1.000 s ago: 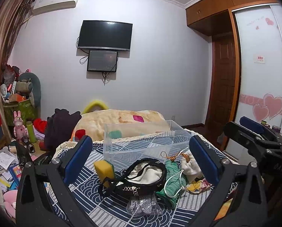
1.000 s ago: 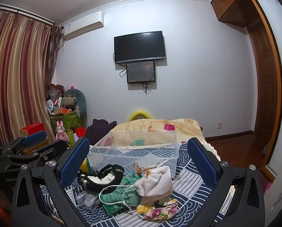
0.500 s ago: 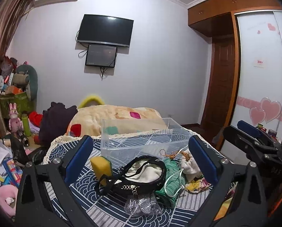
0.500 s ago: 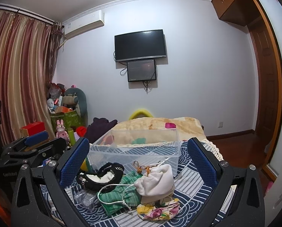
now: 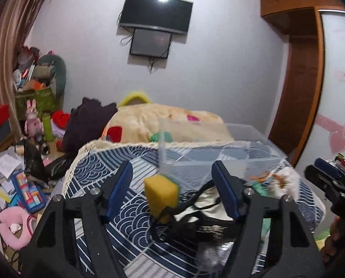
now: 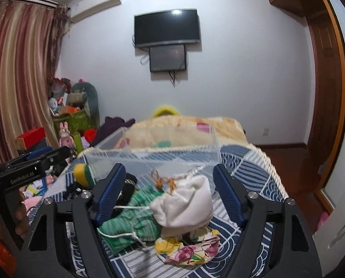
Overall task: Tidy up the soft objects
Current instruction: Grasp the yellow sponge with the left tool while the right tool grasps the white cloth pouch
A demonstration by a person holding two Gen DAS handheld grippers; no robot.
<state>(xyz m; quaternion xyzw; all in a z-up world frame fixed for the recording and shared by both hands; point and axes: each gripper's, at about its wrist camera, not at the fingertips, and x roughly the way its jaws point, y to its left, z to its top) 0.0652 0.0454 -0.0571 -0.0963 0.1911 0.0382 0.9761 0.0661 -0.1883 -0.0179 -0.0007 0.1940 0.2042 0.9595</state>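
Observation:
A pile of soft things lies on a blue patterned cloth: a yellow sponge (image 5: pixel 161 192), a black bag with white lining (image 5: pixel 207 210), a green drawstring pouch (image 6: pixel 135 217), a white cloth pouch (image 6: pixel 184 206) and a floral cloth (image 6: pixel 188 250). A clear plastic box (image 6: pixel 154 155) stands just behind them. My left gripper (image 5: pixel 172 185) is open, with the sponge between its fingers but apart from them. My right gripper (image 6: pixel 169 190) is open, with the white pouch between its fingers. The sponge also shows in the right wrist view (image 6: pixel 83 173).
A beige blanket (image 5: pixel 167 122) lies behind the box. Clutter, toys and papers cover the floor at left (image 5: pixel 17 185). A TV (image 5: pixel 155 11) hangs on the far wall. A wardrobe and door (image 5: pixel 295 92) stand at right.
Both grippers have moved forward and down toward the pile. The sponge now sits between the left fingers, the white pouch between the right fingers.

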